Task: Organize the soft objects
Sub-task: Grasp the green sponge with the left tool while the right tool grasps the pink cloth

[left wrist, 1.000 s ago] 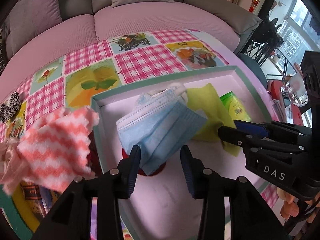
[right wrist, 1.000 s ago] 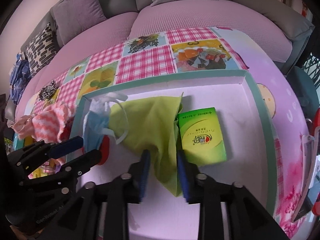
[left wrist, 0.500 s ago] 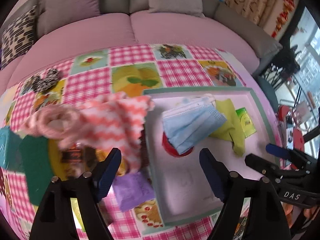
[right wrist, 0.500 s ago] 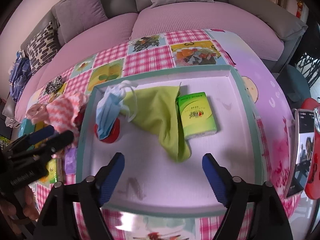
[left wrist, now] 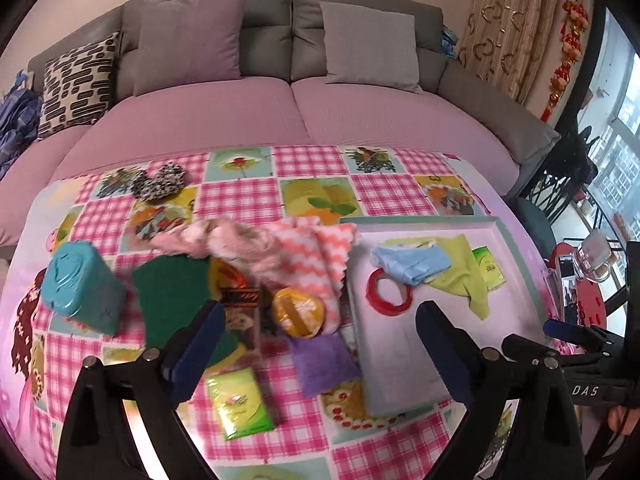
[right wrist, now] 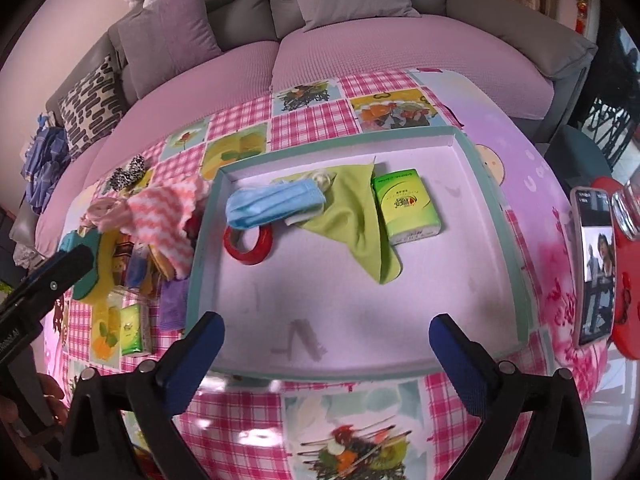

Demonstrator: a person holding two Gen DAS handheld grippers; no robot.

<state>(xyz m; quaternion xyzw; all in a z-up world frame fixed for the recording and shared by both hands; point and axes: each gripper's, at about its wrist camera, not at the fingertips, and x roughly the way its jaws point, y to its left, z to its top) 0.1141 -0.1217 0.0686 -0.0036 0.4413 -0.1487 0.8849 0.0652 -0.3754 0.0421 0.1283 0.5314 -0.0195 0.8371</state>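
Note:
A teal-rimmed tray (right wrist: 516, 240) holds a blue face mask (right wrist: 272, 204), a lime-green cloth (right wrist: 356, 216), a green tissue pack (right wrist: 406, 206) and a red tape ring (right wrist: 248, 246). My right gripper (right wrist: 326, 324) hangs above the tray's near edge, its jaws opening wide with nothing between them. My left gripper (left wrist: 318, 316) is over the pile left of the tray (left wrist: 416, 221), also opening and empty. Under it lie a pink-and-white zigzag cloth (left wrist: 312, 256), a purple cloth (left wrist: 324, 364) and a dark green cloth (left wrist: 172, 292).
On the checked tablecloth stand a teal tin (left wrist: 80, 284), a second green tissue pack (left wrist: 240, 404), an orange round pack (left wrist: 298, 312) and a black-and-white scrunchie (left wrist: 160, 182). A phone (right wrist: 596, 264) lies right of the tray. A pink sofa runs behind the table.
Both pairs of jaws have spread wide and drawn up and back from the tray. The left gripper has swung left over the pile. The mask and green cloth stay in the tray.

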